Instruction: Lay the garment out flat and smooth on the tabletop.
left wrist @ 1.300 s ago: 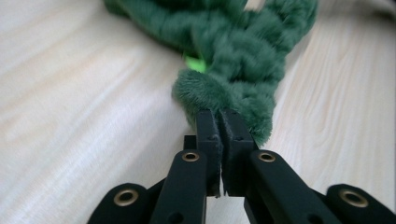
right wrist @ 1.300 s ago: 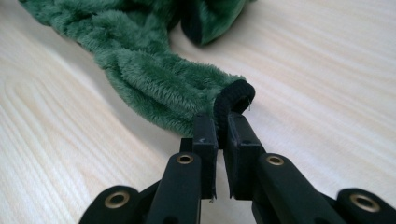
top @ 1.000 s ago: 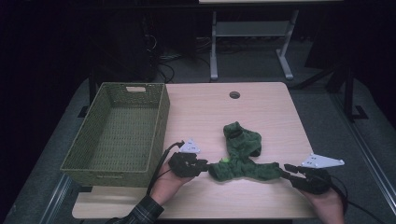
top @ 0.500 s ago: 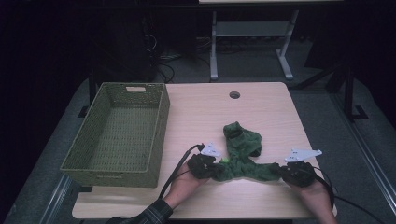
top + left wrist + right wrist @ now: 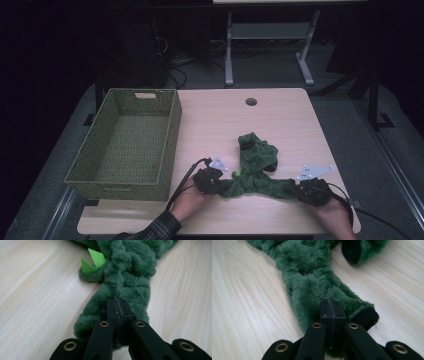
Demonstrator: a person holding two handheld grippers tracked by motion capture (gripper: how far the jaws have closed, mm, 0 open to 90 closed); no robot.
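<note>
— Green fleece garment (image 5: 256,172): where, and lying which way?

— Near the front edge of the table (image 5: 280,107), right of the woven basket (image 5: 127,142) and well apart from it. Long axis along that front edge, left to right, with one more limb bunched up toward the far side. Bright green tag (image 5: 93,261) sticking out just past the left end.

— Jaws?

— Left gripper (image 5: 216,184) pinched tight on the left end of the fleece (image 5: 125,287), pads pressed together with pile squeezed around them. Right gripper (image 5: 304,191) likewise clamped on the right end (image 5: 317,290), just beside a dark ribbed cuff (image 5: 365,315). Both just closed, fabric caught between each pair.

— Direction of cloth from each tip?

— Straight ahead, running away toward the opposite gripper. Tips facing inward at each other, garment stretched between.

— Nearer hand?

— Neither; one end apiece. For the basket, though, left hand (image 5: 187,202) closer, right hand (image 5: 332,217) farthest.

— Pose?

— Both hands low, grippers lying nearly level on the wood, forearms entering from the near edge, plaid sleeve (image 5: 160,229) on the left.

— Next, probably?

— Likely a lift together, keeping the ends apart, then a carry leftward over the basket rim; sagging middle perhaps liable to drag.
</note>
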